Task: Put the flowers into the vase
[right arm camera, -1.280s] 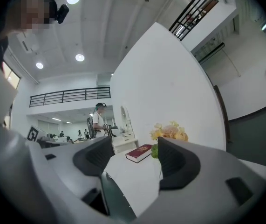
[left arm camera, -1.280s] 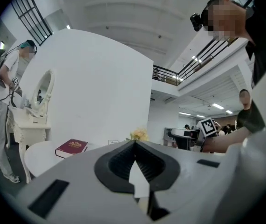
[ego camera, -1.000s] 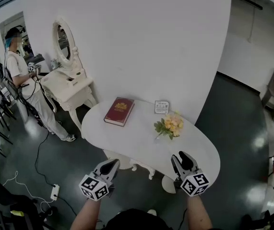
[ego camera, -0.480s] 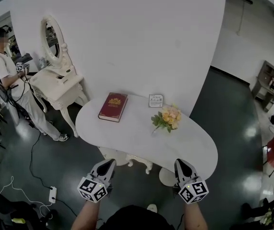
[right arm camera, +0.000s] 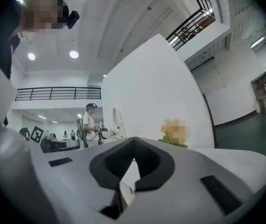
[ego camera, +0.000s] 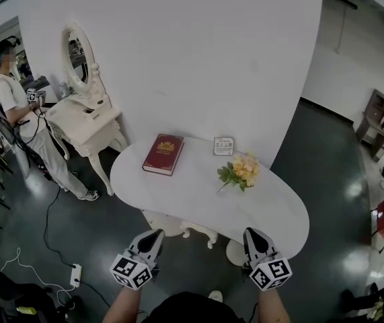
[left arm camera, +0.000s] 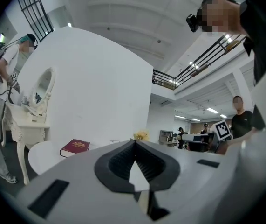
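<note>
A small bunch of yellow flowers (ego camera: 240, 172) with green leaves lies on the white oval table (ego camera: 178, 197), toward its far right side. It also shows as a yellow tuft (left arm camera: 141, 135) in the left gripper view and behind the jaws (right arm camera: 174, 133) in the right gripper view. I see no vase in any view. My left gripper (ego camera: 156, 234) hangs just short of the table's near edge, shut and empty. My right gripper (ego camera: 251, 233) sits at the near right edge, also shut with nothing in it.
A dark red book (ego camera: 163, 154) and a small white card (ego camera: 224, 146) lie at the table's far side. A white dressing table with an oval mirror (ego camera: 83, 113) stands to the left, with a person (ego camera: 23, 120) beside it. A white wall runs behind the table.
Both grippers have drawn back from over the table's near part to just off its near edge. The right gripper's jaws, apart a second ago, now stand shut.
</note>
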A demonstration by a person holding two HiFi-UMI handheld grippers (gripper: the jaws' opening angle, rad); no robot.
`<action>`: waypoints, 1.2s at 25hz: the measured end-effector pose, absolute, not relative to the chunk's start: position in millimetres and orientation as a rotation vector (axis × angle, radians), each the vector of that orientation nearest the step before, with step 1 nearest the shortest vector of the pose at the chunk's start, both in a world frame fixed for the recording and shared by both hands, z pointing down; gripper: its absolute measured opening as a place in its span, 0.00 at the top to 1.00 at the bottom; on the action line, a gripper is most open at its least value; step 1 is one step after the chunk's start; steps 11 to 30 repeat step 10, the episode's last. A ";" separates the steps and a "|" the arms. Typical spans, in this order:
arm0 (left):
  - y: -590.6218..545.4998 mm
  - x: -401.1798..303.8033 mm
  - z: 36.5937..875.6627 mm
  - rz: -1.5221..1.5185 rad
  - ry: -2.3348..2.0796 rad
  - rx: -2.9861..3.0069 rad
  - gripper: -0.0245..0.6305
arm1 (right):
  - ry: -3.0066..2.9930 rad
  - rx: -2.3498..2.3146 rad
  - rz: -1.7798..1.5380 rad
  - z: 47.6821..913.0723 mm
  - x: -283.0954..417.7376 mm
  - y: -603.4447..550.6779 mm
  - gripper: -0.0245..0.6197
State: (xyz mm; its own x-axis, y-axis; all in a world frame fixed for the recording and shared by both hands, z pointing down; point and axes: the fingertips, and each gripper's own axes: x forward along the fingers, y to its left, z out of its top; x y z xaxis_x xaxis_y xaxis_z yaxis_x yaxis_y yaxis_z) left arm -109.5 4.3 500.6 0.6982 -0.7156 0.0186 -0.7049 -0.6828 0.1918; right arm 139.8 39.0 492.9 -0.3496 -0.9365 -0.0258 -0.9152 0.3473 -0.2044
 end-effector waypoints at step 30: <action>0.8 -112.6 516.5 -0.082 -1.137 2.711 0.95 | 2.474 -1.649 -0.254 489.4 135.4 23.3 0.93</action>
